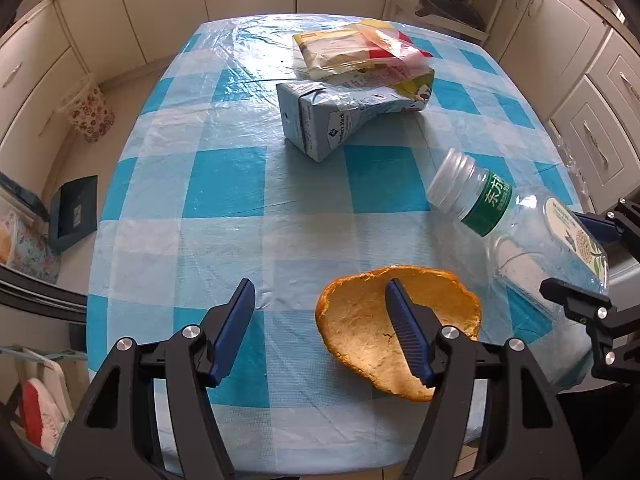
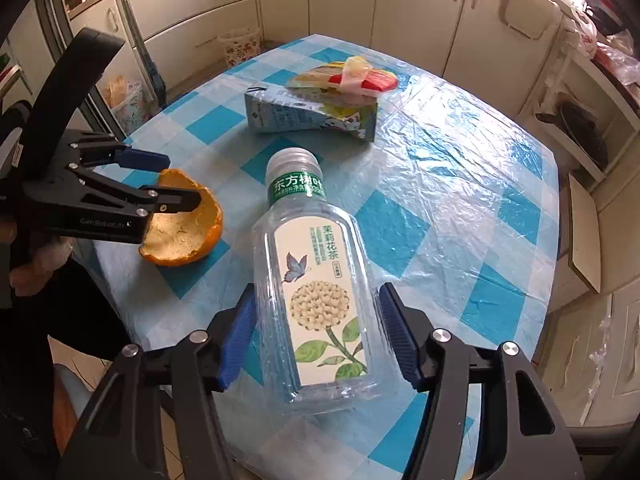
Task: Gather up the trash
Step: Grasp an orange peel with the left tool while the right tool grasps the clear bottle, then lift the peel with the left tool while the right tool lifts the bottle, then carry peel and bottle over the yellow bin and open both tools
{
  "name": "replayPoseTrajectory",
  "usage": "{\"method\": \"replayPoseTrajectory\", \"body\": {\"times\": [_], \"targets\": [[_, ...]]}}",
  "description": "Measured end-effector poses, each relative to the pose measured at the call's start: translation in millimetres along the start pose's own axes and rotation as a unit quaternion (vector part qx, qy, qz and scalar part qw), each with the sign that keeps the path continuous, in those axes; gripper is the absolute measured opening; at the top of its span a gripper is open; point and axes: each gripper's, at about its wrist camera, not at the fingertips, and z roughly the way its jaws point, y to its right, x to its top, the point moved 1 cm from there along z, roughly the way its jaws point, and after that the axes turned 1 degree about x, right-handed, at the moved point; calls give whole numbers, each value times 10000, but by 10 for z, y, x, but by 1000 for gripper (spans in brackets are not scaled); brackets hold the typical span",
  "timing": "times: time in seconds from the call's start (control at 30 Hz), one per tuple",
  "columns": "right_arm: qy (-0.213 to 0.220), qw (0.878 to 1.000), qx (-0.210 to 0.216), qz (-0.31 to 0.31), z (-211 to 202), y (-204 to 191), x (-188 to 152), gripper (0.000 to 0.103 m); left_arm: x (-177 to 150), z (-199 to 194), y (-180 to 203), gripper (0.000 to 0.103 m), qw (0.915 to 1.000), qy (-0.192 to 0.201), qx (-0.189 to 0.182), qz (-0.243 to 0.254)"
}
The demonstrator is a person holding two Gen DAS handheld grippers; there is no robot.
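Straddling the clear bottle, the right gripper has its jaws spread on either side, seemingly not yet pinching. Just left of the bottle lies the orange peel, with the left gripper spread over its rim. Beyond the bottle lie the crushed carton and wrappers on the desk. The pickup step looks underway; next, both jaws likely need closing.

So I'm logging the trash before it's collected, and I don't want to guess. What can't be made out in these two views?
- Orange peel: left wrist view, its middle is crossed by one finger of the left gripper, whose jaws are open; contact unclear.
- Bottle: whether the right gripper touches its sides is unclear.
- Carton: print too small to read.
- Wrappers: contents unclear; the carton partly hides them in the right wrist view.
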Motion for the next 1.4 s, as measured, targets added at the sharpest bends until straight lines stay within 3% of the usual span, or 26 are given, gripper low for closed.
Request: {"method": "replayPoseTrajectory", "body": {"times": [0.17, 0.23, 0.3, 0.4, 0.53, 0.7, 0.93, 1.07, 1.2, 1.3, 1.4], "targets": [[-45, 9998, -101, 159, 16, 95, -20, 59, -12, 34, -21, 64, 9999, -67, -78, -33], [-88, 9999, -118, 87, 45, 77, -35, 59, -14, 39, 1, 58, 9999, -55, -119, 7], [-94, 9999, -126, 61, 60, 64, -41, 59, -21, 28, 38, 29, 9998, -65, -186, 71], [-8, 9999, -51, 140, 33, 85, -43, 56, -7, -35, 83, 11, 9995, -15, -307, 92], [230, 9988, 33, 432, -102, 197, -37, 54, 20, -185, 195, 7, 9987, 238, -411, 167], [375, 9960, 137, 800, -231, 392, -124, 54, 41, -230, 308, 6, 9983, 277, -458, 223], [859, 9837, 78, 1580, -618, 805, -337, 54, 142, -519, 511, 6, 9898, 777, -1197, 36], [1207, 9689, -174, 2152, -920, 1162, -599, 54, 180, -594, 869, 6, 9835, 881, -1577, 139], [1386, 9458, -563, 2882, -1159, 1631, -1011, 54, 186, -579, 1363, 6, 9781, 850, -1853, 426], [1324, 9277, -850, 3387, -1247, 1976, -1380, 54, 154, -536, 1741, 6, 9744, 758, -1998, 692], [997, 9156, -1130, 3728, -1189, 2235, -1729, 54, 110, -515, 2083, 6, 9705, 684, -2125, 911]]}}
